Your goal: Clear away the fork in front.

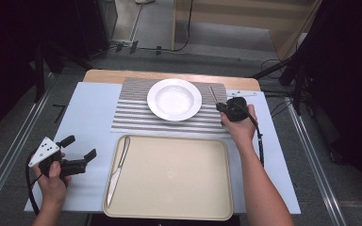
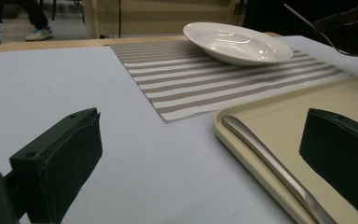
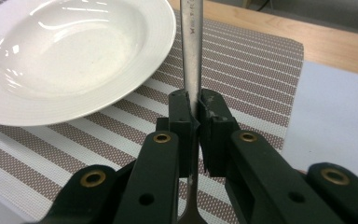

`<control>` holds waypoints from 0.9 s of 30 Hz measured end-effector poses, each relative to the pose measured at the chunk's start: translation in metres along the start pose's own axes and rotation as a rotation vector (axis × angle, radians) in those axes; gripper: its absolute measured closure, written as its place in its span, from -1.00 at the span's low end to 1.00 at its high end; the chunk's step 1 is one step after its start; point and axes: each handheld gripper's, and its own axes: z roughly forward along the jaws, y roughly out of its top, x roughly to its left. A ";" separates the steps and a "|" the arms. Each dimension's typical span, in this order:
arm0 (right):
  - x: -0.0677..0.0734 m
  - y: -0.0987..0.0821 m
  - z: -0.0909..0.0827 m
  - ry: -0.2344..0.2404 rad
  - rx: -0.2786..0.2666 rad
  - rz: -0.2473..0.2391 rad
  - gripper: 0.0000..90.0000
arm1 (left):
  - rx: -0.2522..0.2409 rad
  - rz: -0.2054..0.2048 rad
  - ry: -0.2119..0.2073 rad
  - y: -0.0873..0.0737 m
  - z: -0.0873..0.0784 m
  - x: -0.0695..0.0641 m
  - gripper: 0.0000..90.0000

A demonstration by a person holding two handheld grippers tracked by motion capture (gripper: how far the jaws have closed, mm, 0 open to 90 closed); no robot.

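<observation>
Where the high view looks down, the right gripper (image 1: pixel 222 107) is clamped on a metal utensil handle (image 1: pixel 213 94) just right of the white plate (image 1: pixel 174 99); the left gripper (image 1: pixel 81 147), jaws apart, sits left of the tray (image 1: pixel 169 207).

Left gripper view: between the spread jaws, a knife (image 2: pixel 270 161) on the tray rim.

Right gripper view: jaws pinch the handle (image 3: pixel 192 42), which extends beyond them; plate to their left, on the striped mat (image 3: pixel 256 70).

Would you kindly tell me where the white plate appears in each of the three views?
High view: the white plate sits at top centre, on the striped placemat.
Left gripper view: the plate is at upper right, beyond the tray.
Right gripper view: it takes up the upper left, beside the right claw.
Shared landmark: the striped placemat under it.
</observation>
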 end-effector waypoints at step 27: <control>0.041 -0.029 -0.062 0.111 -0.208 -0.066 0.91 | -0.008 0.033 -0.130 0.034 0.032 -0.066 -1.00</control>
